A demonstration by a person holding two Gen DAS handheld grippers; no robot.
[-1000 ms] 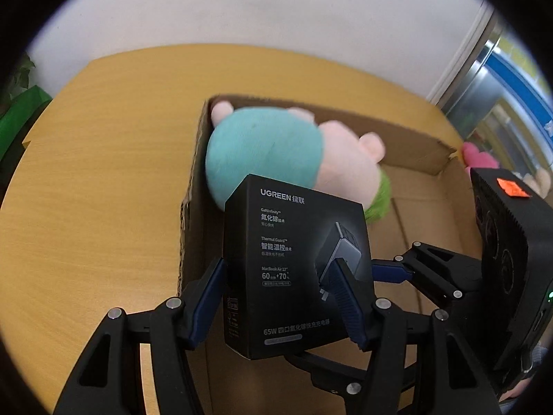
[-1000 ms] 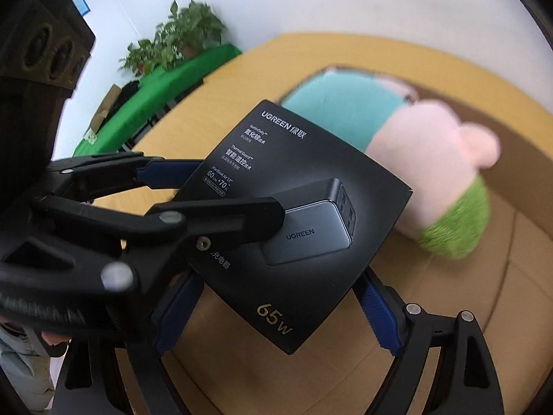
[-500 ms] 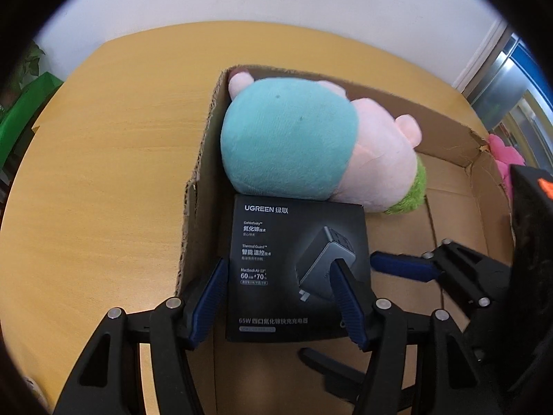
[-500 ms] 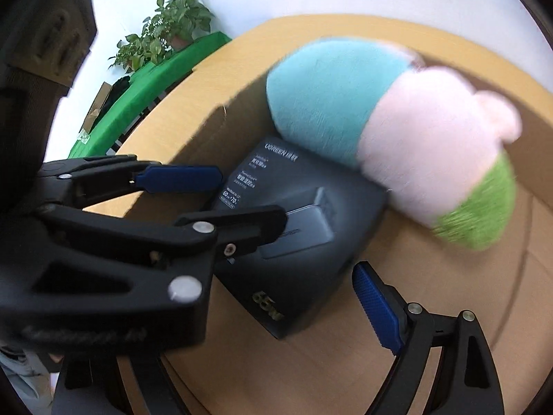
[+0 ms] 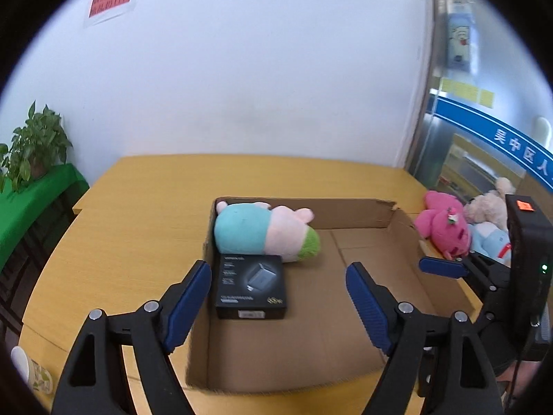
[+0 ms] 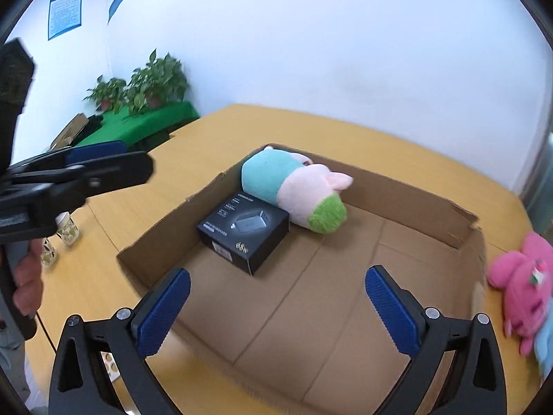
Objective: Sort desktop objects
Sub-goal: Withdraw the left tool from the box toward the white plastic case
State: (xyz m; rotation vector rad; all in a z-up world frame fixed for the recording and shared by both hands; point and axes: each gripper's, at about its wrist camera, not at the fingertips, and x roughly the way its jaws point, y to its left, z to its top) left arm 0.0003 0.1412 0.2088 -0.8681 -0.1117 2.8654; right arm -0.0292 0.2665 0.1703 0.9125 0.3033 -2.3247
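One black box (image 5: 250,285), one plush (image 5: 264,231), one carton (image 5: 311,339).

Flat black charger box (image 5: 250,287) showing grey product print and white lettering. Soft plush pig (image 5: 264,232) showing teal, pale pink, green bands. Open cardboard tray (image 6: 345,297) showing plain brown; round wooden table (image 5: 138,228) showing yellow-orange grain. Fuzzy pink plush (image 6: 522,283) wearing red-green flower. Gripper pads (image 6: 162,314) showing ribbed blue on black.

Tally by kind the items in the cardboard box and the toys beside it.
Plush toys in the brown cardboard box: 1, teal-pink-green
Black charger cartons in it: 1
Plush toys outside: 3, pink, beige, light blue
Total: 5
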